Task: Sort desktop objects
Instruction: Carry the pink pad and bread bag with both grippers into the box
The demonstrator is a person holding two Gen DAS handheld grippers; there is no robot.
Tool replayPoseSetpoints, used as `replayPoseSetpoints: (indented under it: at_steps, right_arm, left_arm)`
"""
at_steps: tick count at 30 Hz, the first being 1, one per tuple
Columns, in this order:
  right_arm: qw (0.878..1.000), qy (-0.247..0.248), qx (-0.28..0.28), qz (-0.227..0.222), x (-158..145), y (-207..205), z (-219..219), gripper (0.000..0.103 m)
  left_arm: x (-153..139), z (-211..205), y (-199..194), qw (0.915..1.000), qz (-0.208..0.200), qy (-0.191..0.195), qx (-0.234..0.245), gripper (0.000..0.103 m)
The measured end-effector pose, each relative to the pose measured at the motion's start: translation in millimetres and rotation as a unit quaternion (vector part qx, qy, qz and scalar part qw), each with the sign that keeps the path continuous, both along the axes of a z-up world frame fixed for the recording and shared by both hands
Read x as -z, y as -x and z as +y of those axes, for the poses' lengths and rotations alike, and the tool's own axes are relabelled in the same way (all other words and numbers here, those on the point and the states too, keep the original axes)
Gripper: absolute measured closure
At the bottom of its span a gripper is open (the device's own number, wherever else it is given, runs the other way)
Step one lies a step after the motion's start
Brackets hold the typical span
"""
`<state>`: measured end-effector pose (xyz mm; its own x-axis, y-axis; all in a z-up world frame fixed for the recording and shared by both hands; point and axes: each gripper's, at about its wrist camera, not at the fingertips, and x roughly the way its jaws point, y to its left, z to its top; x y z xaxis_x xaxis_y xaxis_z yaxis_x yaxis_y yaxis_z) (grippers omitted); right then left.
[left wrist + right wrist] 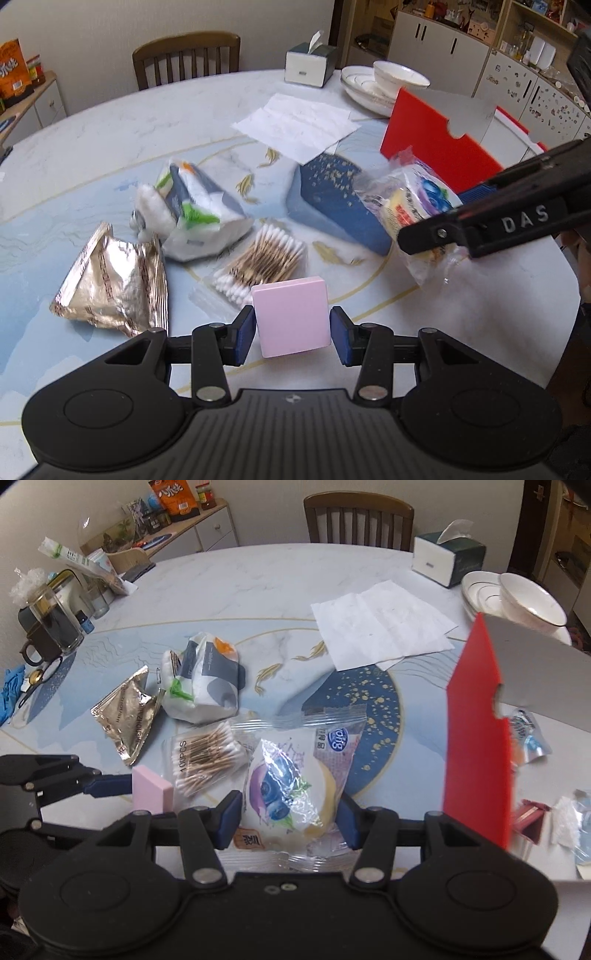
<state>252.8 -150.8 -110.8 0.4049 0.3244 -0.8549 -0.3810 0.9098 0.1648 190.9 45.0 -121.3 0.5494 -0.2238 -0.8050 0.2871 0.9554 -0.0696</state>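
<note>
My left gripper (pixel 293 334) clamps the pink block (pixel 291 317) at lower centre; my right gripper (pixel 290 818) pinches the snack packet (pixel 295 786). I'd carry both level (packet's slippery) toward the red box (pixel 476 731) at right.

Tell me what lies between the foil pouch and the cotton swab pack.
Bare table between foil pouch and cotton swab pack, seen in the right wrist view.

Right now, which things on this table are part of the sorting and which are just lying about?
In the job:
- pink block, in the left gripper
- wrapped blueberry snack, in the right gripper
- cotton swab pack
- foil pouch
- red box

Probably just lying about:
- tissue box
- bowl and plates
- paper sheets
- glass jar
</note>
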Motion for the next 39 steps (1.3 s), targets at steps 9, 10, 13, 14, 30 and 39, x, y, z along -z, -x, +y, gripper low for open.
replayPoseSetpoints:
  at_steps: [9,10,13,14,30,39]
  right_arm:
    - [0.999,-0.021,0.011,-0.027,-34,11,-35,0.05]
    - [0.999,-0.022,0.013,-0.031,-38,12,-40,0.05]
    - [0.999,-0.023,0.018,-0.042,-47,13,-56,0.05]
    - [0.998,-0.024,0.02,-0.046,-50,13,-62,0.05]
    - [0.994,-0.012,0.082,-0.071,-56,6,-175,0.05]
    - [0.99,0.003,0.123,-0.062,-41,-8,-231,0.05]
  left_arm:
    - [-35,-26,-11,0.9995,-0.029,0.011,0.011,0.06]
    - [-38,-30,-12,0.9993,-0.031,0.012,0.014,0.06]
    - [-47,-46,-18,0.9988,-0.039,0.015,0.026,0.06]
    - [-50,-52,-20,0.9985,-0.042,0.016,0.03,0.06]
    - [-69,-160,-51,0.9936,-0.063,0.015,0.093,0.06]
    - [-68,-221,-73,0.9883,-0.063,0.005,0.139,0.06]
